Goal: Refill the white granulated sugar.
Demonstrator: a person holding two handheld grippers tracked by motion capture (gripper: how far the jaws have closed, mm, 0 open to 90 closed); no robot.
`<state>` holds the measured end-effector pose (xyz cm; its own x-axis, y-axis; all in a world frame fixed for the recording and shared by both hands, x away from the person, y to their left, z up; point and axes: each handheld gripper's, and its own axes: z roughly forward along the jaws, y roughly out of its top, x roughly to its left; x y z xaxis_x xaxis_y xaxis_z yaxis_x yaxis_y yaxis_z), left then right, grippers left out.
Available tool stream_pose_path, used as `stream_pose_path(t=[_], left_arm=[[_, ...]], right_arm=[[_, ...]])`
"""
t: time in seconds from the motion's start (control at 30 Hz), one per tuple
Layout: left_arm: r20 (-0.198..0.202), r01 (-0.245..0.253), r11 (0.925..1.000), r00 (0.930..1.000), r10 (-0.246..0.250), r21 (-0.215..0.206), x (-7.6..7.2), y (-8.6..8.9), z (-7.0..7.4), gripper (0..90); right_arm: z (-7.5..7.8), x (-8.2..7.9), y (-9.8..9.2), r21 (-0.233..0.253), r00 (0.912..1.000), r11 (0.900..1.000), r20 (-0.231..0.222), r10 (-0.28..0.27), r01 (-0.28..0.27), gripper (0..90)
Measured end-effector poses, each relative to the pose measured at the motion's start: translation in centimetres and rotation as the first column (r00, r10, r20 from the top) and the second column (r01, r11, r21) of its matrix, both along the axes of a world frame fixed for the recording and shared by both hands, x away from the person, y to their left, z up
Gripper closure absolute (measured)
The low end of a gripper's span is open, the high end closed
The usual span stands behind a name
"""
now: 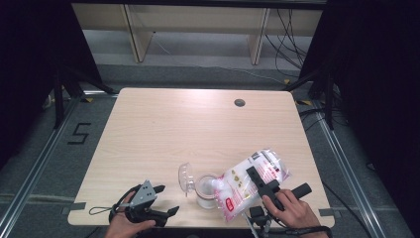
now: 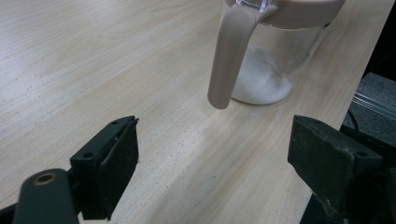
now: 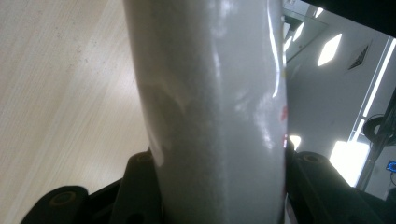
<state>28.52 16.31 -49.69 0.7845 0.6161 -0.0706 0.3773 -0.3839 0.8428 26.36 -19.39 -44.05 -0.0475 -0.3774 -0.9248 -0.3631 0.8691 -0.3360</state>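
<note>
Near the desk's (image 1: 148, 129) front edge, right gripper (image 1: 260, 186) clamps a glossy, crinkled plastic bag (image 1: 255, 178), tilted over the clear round jar (image 1: 205, 191) with white granules; left gripper (image 1: 161, 198) waits, jaws apart.

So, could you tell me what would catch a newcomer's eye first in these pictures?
Most striking is the plastic bag of white contents near the table's front edge, clamped in the right gripper and tipped mouth-down over a clear jar with its lid flipped open. A little white powder lies in the jar's bottom. The left gripper rests open at the front left.
</note>
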Motion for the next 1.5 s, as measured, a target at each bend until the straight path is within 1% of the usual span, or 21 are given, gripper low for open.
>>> stream_pose_path(t=[0.03, 0.17, 0.2, 0.27, 0.37, 0.4, 0.43, 0.5, 0.53, 1.13, 1.5], left_arm=[[0.002, 0.006, 0.9999, 1.0000, -0.006, 0.014, 0.03, 0.10, 0.05, 16.1], [0.001, 0.004, 0.9999, 1.0000, -0.004, 0.011, 0.02, 0.09, 0.04, 16.1], [-0.001, 0.000, 1.0000, 1.0000, 0.000, 0.000, 0.00, 0.00, 0.00, 16.1], [0.000, 0.004, 0.9999, 1.0000, -0.004, 0.012, 0.02, 0.09, 0.04, 16.1], [0.001, 0.004, 0.9999, 1.0000, -0.004, 0.011, 0.02, 0.09, 0.04, 16.1], [0.001, -0.001, 1.0000, 1.0000, 0.001, -0.001, 0.00, 0.00, 0.00, 16.1], [0.000, -0.001, 1.0000, 1.0000, 0.001, -0.001, -0.01, -0.01, 0.00, 16.1], [0.000, -0.001, 1.0000, 1.0000, 0.001, 0.000, 0.00, 0.00, 0.00, 16.1], [0.001, 0.003, 0.9999, 1.0000, -0.003, 0.010, 0.02, 0.08, 0.03, 16.1], [0.003, 0.004, 0.9999, 1.0000, -0.004, 0.012, 0.03, 0.09, 0.05, 16.2], [0.001, 0.004, 0.9999, 1.0000, -0.004, 0.011, 0.03, 0.10, 0.05, 16.1]], right_arm=[[0.01, 0.00, 0.01, -0.002, 1.0000, 1.000, 0.000, 0.000, 0.000, 61.2], [0.06, 0.01, 0.02, -0.001, 1.0000, 1.000, 0.000, -0.004, 0.004, 61.3], [0.06, 0.02, 0.01, -0.001, 1.0000, 1.000, 0.001, -0.004, 0.004, 61.4], [0.05, 0.08, 0.00, 0.000, 1.0000, 1.000, 0.003, 0.003, -0.003, 61.4], [0.04, 0.08, -0.02, 0.001, 1.0000, 1.000, 0.002, 0.001, -0.001, 61.5], [0.03, 0.07, -0.02, 0.001, 1.0000, 1.000, 0.003, 0.001, -0.001, 61.5], [0.07, 0.06, 0.01, -0.004, 1.0000, 1.000, 0.002, -0.001, 0.001, 61.6], [0.09, 0.06, 0.01, -0.004, 1.0000, 1.000, 0.000, -0.001, 0.001, 61.7], [0.07, 0.07, 0.00, -0.001, 1.0000, 1.000, 0.002, 0.001, -0.001, 61.7], [0.04, 0.11, -0.01, 0.006, 1.0000, 1.000, -0.001, -0.001, 0.001, 62.5], [0.11, 0.10, 0.00, 0.001, 1.0000, 1.000, 0.000, 0.000, 0.000, 63.0]])
